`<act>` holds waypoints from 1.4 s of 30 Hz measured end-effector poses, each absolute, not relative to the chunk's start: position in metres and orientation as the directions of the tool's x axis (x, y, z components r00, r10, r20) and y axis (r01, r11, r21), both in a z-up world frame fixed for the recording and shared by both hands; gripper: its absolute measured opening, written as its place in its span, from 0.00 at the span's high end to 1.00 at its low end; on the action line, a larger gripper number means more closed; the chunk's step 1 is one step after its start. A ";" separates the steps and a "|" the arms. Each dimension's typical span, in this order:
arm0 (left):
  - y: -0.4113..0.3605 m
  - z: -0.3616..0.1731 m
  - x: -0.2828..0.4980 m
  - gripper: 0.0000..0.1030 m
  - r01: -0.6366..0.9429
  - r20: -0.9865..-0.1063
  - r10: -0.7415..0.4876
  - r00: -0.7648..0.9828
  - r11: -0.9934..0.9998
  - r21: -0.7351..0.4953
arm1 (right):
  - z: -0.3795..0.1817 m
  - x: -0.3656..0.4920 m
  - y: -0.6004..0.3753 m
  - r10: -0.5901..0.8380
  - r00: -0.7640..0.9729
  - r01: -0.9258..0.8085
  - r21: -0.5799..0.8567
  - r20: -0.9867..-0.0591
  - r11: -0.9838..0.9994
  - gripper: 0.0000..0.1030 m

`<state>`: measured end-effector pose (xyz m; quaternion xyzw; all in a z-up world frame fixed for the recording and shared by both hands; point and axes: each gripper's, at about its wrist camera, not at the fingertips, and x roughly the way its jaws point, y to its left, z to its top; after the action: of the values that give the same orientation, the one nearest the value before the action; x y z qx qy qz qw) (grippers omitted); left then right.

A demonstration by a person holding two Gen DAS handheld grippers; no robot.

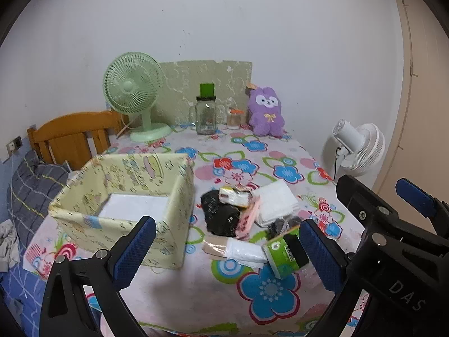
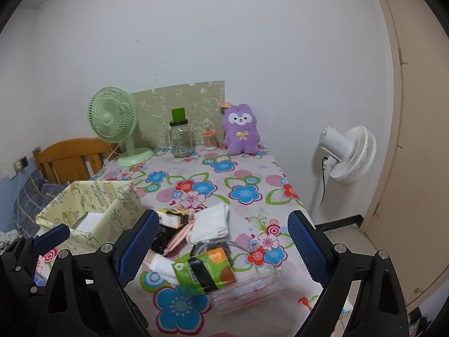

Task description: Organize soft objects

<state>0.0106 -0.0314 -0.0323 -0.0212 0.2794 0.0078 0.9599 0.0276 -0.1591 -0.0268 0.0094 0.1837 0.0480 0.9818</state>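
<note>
- Floral-printed cloth is seen covering the worktop (image 1: 280,168), on which a yellow fabric bin (image 1: 126,196) stands at the left and a heap of soft items lies just to its right.
- Within the heap are shown a folded white towel (image 1: 276,200), a black bundle (image 1: 220,213), a pink item (image 1: 248,219), a white packet (image 1: 244,251) and a green-labelled pack (image 1: 283,254); several of these touch or overlap.
- Both tools are held above the near edge of the worktop: the left gripper (image 1: 224,250) and the right gripper (image 2: 224,247) are each shown with jaws spread wide and nothing between them.
- Relation governing the coming move: the green-labelled pack (image 2: 203,273) lies directly ahead of and slightly below the right jaws, with its long axis running across the line of approach, tilted. The right gripper is judged the nearer.
- The bin opening faces upward, to the left of the heap; only a white liner or sheet is visible inside it.
- Behind, near the wall, a green fan (image 1: 133,98), a glass jar (image 1: 206,115) and a purple plush (image 1: 266,111) are shown, well apart from the heap.
</note>
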 end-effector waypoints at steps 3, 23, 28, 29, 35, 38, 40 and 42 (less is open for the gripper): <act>-0.036 -0.042 0.014 0.01 -0.017 -0.554 -0.007 0.833 0.999 -0.038 | -0.036 0.029 -0.164 0.095 0.926 -0.087 0.038 -0.365 0.995 0.08; -0.060 -0.092 0.029 0.01 0.031 -0.642 -0.017 0.766 0.999 0.011 | -0.090 0.053 -0.166 0.134 0.866 -0.130 0.041 -0.482 0.991 0.11; -0.059 -0.102 0.031 0.01 0.033 -0.660 -0.014 0.751 0.999 0.016 | -0.101 0.062 -0.161 0.162 0.841 -0.158 0.052 -0.517 0.986 0.11; -0.058 -0.103 0.031 0.01 0.033 -0.663 -0.014 0.749 0.999 0.016 | -0.103 0.064 -0.159 0.166 0.836 -0.164 0.052 -0.523 0.985 0.11; -0.055 -0.111 0.035 0.01 0.033 -0.682 -0.006 0.731 0.999 0.026 | -0.114 0.073 -0.149 0.190 0.807 -0.198 0.048 -0.558 0.979 0.11; -0.052 -0.115 0.038 0.01 0.029 -0.690 -0.002 0.724 0.999 0.027 | -0.118 0.078 -0.145 0.193 0.797 -0.203 0.046 -0.573 0.978 0.11; -0.051 -0.117 0.039 0.01 0.027 -0.695 0.000 0.719 0.999 0.028 | -0.121 0.082 -0.143 0.194 0.786 -0.208 0.046 -0.587 0.977 0.11; -0.051 -0.119 0.041 0.01 0.028 -0.697 0.001 0.717 0.999 0.031 | -0.124 0.087 -0.141 0.198 0.775 -0.212 0.049 -0.600 0.976 0.11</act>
<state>0.0406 -0.0507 -0.1185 0.0195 0.3762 -0.0074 0.9263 0.0866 -0.1405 -0.1241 -0.0107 0.3172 0.1087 0.9420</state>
